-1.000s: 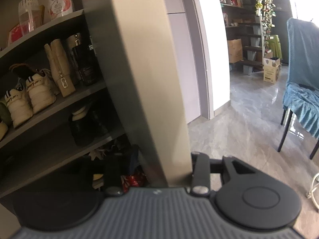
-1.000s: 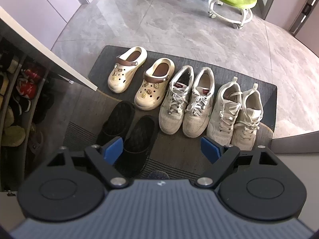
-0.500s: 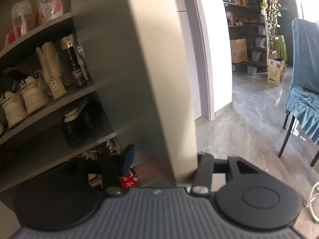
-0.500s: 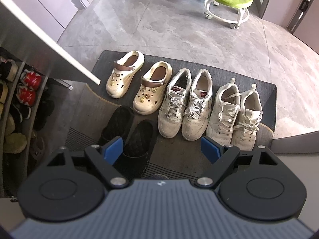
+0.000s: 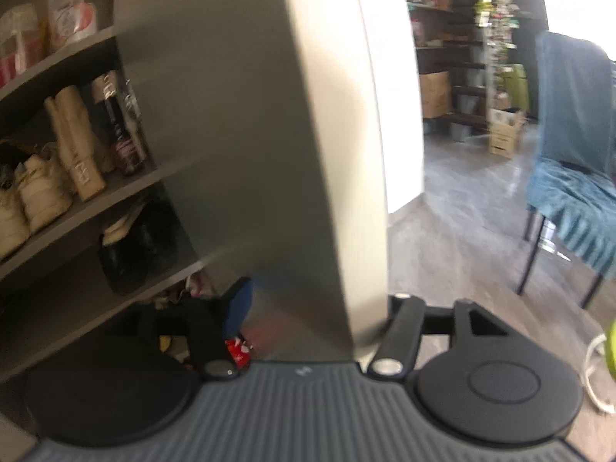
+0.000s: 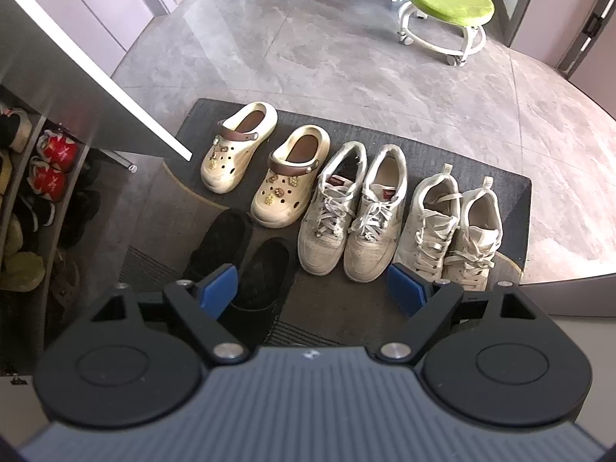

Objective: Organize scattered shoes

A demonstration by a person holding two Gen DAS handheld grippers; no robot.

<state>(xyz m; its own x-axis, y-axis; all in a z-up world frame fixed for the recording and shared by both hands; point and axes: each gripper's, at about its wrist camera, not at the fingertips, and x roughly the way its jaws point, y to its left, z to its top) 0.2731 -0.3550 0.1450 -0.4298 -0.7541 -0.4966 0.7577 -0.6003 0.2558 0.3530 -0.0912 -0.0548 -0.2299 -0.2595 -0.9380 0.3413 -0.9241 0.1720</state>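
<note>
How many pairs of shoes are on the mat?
4: clogs at back left, black slippers in front, partly behind the right gripper, then two sneaker pairs to the right.

I see cream clogs (image 6: 265, 161) left of two white lace-up sneaker pairs (image 6: 400, 219) on dark doormat (image 6: 423, 154); black slippers (image 6: 242, 254) nearer me.
</note>
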